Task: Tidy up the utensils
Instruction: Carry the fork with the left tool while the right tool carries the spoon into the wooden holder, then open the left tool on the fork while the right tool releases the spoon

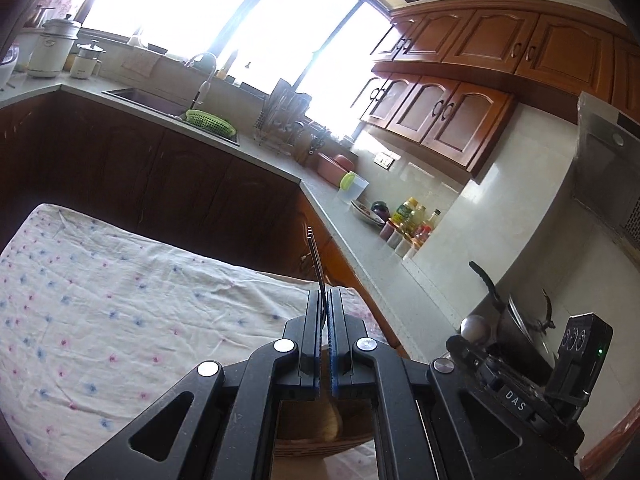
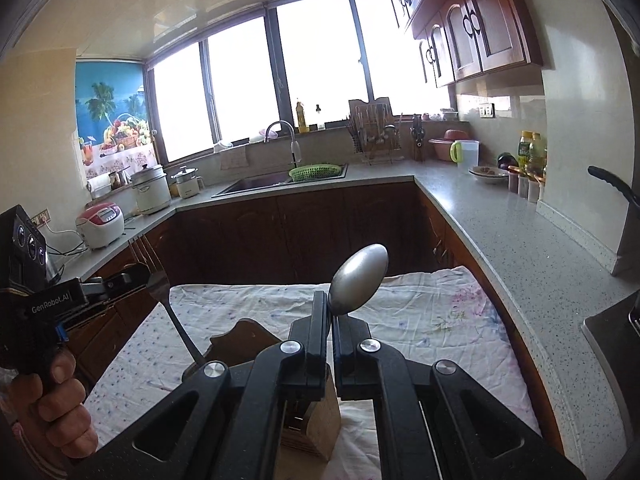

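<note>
Spoon (image 2: 360, 280) is sticking up from the right gripper (image 2: 331, 312), whose fingers are pressing together on its neck – the bowl is rising above the tips, back side facing the camera. The left gripper (image 1: 325, 300) is clamping a fork (image 1: 316, 258), seen edge-on in its own view as a thin dark strip pointing up and away. In the right wrist view the same fork (image 2: 160, 284) is showing at left, tines up and handle slanting down toward a wooden holder (image 2: 240, 340). A hand (image 2: 52, 408) is wrapping the left gripper's handle there. Both utensils are hanging above a table with a flowered cloth (image 2: 420, 312). The holder is sitting on the cloth just below the right gripper – its slotted block (image 2: 316, 428) is showing between the gripper's arms.
</note>
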A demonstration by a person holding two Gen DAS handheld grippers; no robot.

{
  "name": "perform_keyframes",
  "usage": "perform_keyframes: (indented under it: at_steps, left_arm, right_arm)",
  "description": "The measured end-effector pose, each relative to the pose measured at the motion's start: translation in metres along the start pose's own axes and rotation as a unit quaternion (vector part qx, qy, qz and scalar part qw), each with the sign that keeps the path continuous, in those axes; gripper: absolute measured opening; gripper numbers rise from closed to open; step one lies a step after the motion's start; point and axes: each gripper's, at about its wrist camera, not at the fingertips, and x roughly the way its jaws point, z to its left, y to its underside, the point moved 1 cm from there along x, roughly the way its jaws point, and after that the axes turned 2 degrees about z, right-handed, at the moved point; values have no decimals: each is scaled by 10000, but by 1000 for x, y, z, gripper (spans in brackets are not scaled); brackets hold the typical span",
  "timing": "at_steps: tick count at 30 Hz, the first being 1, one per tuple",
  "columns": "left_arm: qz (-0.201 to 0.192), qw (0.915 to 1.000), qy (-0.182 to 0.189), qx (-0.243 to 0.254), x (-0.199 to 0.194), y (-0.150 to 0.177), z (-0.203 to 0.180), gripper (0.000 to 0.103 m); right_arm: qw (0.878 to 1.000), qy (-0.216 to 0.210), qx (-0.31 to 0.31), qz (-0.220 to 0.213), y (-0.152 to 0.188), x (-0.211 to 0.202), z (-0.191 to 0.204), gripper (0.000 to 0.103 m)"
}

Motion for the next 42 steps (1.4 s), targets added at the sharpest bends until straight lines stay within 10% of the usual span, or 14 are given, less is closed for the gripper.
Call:
perform_keyframes:
  at_steps: [25, 27, 30, 32, 42]
  left_arm:
    - [419, 9986, -311, 62, 67, 25, 8, 5]
    - [472, 9984, -307, 24, 64, 24, 9, 7]
    - [405, 9986, -330, -28, 47, 25, 9, 35]
    - [279, 9989, -379, -24, 32, 26, 7, 59]
    - [-57, 9982, -591, -52, -39, 63, 1, 85]
  right_arm:
    - [9983, -199, -158, 516, 50, 55, 1, 3]
    - [9984, -237, -84, 516, 50, 53, -1, 7]
    - [9981, -313, 62, 533, 50, 48, -6, 17]
    - [9984, -296, 154, 466, 51, 39, -11, 44]
    - [9969, -275, 739, -38, 65, -28, -34, 93]
